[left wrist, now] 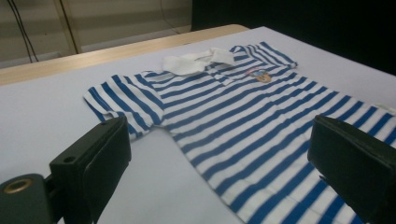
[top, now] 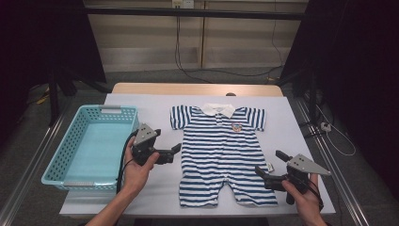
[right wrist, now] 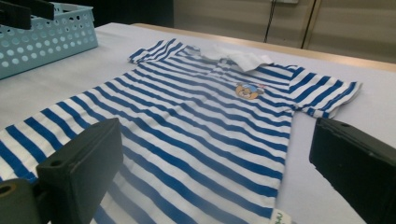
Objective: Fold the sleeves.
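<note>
A striped baby romper (top: 221, 153) lies flat on the table (top: 291, 122); the left gripper (top: 173, 153) and right gripper (top: 267, 169) flank it, fingers wide open and empty, ready to grasp.

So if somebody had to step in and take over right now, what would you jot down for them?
Left gripper: open, holding nothing, beside the striped romper's left edge.
Right gripper: open, holding nothing, by the romper's right leg hem.
Romper: lying flat and spread out, face up, collar away from the person, in the middle of the table.
Turquoise basket: at the table's left, nothing in it.
Done: nothing gripped or folded yet.
Left: probably folding the romper and putting it in the basket.
</note>
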`<act>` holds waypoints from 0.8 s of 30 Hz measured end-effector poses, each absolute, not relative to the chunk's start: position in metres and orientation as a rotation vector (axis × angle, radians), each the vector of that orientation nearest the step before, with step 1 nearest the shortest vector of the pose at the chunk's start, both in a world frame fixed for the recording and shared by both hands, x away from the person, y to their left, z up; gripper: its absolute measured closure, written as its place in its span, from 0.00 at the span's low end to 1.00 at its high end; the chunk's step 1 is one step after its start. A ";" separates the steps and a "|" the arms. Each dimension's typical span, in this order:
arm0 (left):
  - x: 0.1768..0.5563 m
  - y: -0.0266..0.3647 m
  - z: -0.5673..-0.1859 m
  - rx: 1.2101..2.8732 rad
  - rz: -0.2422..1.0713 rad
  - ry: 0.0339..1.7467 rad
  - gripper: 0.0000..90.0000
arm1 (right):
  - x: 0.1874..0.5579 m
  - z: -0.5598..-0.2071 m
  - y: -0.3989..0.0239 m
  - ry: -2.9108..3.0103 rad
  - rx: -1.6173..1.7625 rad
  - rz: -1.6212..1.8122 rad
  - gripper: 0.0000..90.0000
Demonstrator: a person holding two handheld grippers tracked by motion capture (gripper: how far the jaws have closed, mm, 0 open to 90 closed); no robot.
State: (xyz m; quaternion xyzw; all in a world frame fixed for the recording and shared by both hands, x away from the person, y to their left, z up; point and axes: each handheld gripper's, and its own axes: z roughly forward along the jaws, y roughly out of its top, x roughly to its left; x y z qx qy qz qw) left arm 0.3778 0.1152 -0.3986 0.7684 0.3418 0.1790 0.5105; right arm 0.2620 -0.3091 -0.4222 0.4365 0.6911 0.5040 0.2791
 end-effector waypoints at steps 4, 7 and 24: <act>0.394 0.112 -0.401 1.866 0.437 0.848 0.07 | 0.264 -0.422 -0.314 1.819 1.166 1.353 0.03; 0.406 0.111 -0.403 1.837 0.440 0.880 0.07 | 0.267 -0.424 -0.314 1.807 1.172 1.357 0.03; 0.456 0.101 -0.410 1.913 0.453 0.921 0.07 | 0.267 -0.425 -0.309 1.811 1.122 1.377 0.03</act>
